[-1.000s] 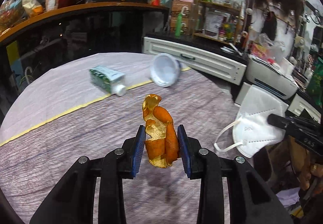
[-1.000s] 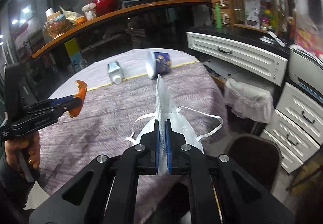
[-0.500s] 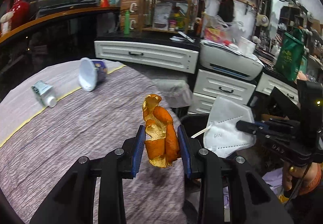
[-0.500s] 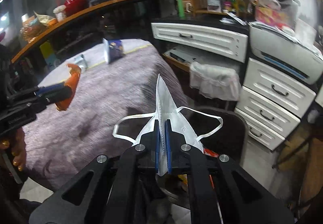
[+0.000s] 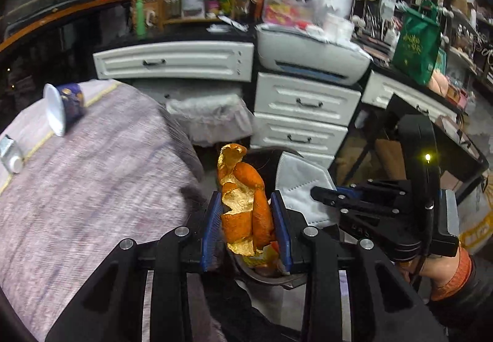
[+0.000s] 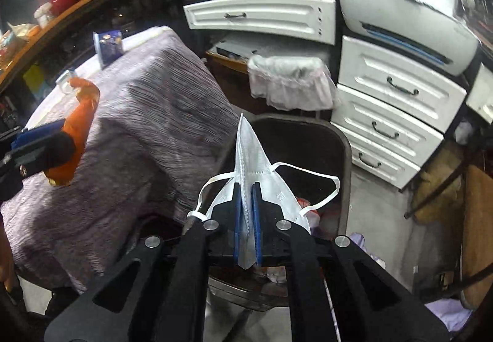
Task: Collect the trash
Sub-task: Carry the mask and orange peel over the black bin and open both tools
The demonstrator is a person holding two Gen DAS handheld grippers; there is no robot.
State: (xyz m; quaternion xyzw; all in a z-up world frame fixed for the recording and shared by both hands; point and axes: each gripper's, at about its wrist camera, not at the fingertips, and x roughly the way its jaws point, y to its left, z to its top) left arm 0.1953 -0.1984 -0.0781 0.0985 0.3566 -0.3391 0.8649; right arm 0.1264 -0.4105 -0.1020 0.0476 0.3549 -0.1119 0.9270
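A: Looking at both views, what do the two tools carry?

B: The left gripper is clamped on a curled orange fruit peel; its blue pads press the peel from both sides. The right gripper is closed tight on a folded white face mask with elastic ear loops, and the mask's edge stands between the pads.

A: Where are these things compared with the bin?

B: The mask hangs over the mouth of the dark round trash bin that stands on the floor beside the table with the grey-purple cloth. In the left wrist view the peel seems to be above the near rim of this bin, but I cannot tell exactly if it is already over the opening.

A: What could go wrong from here?

B: I think the peel is the risk. If the left tool opens too early, the peel may fall on the floor or on the hanging cloth. Also the ear loops of the mask could catch on a finger of the right tool when it releases, so the mask would not drop.

A: Is more trash left?

B: Yes, a tipped blue paper cup and a small carton lie on the table.
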